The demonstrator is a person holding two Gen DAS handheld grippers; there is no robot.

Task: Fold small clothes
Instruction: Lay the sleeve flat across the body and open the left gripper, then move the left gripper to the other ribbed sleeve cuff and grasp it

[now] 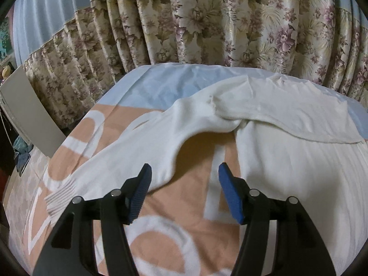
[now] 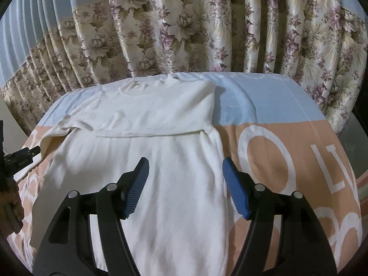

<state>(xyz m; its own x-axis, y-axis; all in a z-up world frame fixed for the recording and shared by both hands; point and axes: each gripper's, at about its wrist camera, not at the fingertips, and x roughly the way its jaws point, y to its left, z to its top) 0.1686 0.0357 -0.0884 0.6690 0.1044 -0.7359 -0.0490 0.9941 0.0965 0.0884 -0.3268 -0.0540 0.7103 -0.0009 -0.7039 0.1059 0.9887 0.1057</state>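
Left tongs [image 1: 184, 172] agape over sleeve cuff [image 1: 61, 196], right tongs [image 2: 185, 166] agape over sweater [image 2: 179, 184] body

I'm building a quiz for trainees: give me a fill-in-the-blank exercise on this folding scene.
1. The cream knitted sweater lies on a blanket printed peach and light ____.
2. Both the left gripper and right gripper are ____.
3. Behind the bed hangs a ____-patterned curtain.

Answers: blue; open; floral
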